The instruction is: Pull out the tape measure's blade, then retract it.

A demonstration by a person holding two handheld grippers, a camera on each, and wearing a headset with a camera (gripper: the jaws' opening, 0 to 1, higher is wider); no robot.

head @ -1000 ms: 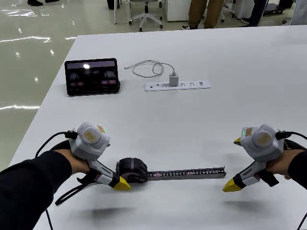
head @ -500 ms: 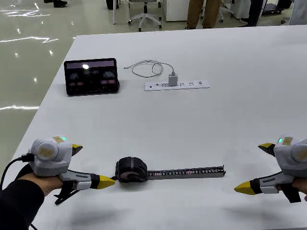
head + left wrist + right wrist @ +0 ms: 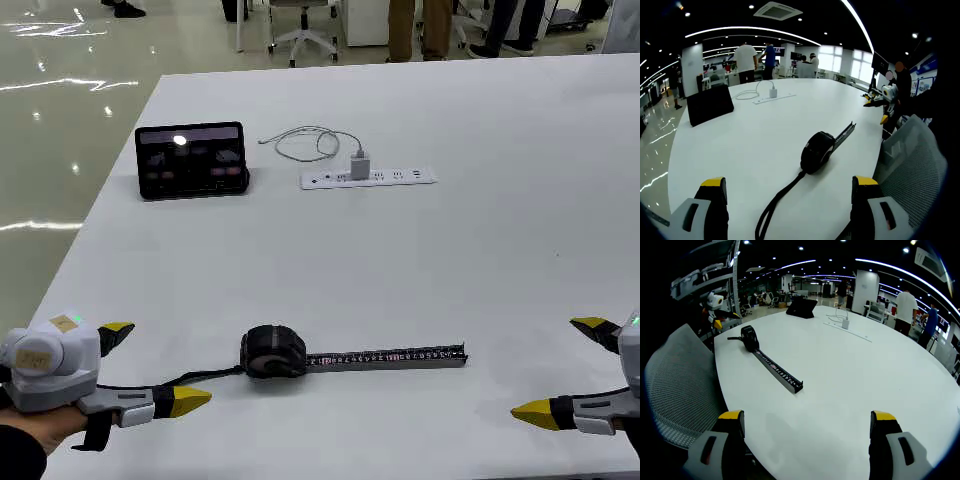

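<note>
Tape measure (image 3: 300, 355): on the white table (image 3: 400, 250), close to the near edge, between the two grippers and touching neither.
Layout: black case (image 3: 273, 353) at the left end, blade (image 3: 390, 357) pulled out and lying flat to the right of it.
Long axis: runs left to right, pretty much parallel with the near table edge. The hook end (image 3: 463, 353) faces the right side.
Left gripper (image 3: 155, 363): jaws wide apart, holding nothing. It's held low and about level, tips pointing right at the case. In the left gripper view the case sits dead ahead, with its black strap (image 3: 780, 200) trailing back between the jaws.
Right gripper (image 3: 565, 368): also spread open and empty, down at the near right, tips pointing left toward the hook end.
Who's closer: the left one is near the case. The right one is well apart from the blade tip.
Progress: the blade's already out, so I'd say retracting is what's left.
Next move, my guess: the left gripper closes in on the case along that same left-right line.
Watch for: the blade whipping back, or the case skidding if it's not pinned.
</note>
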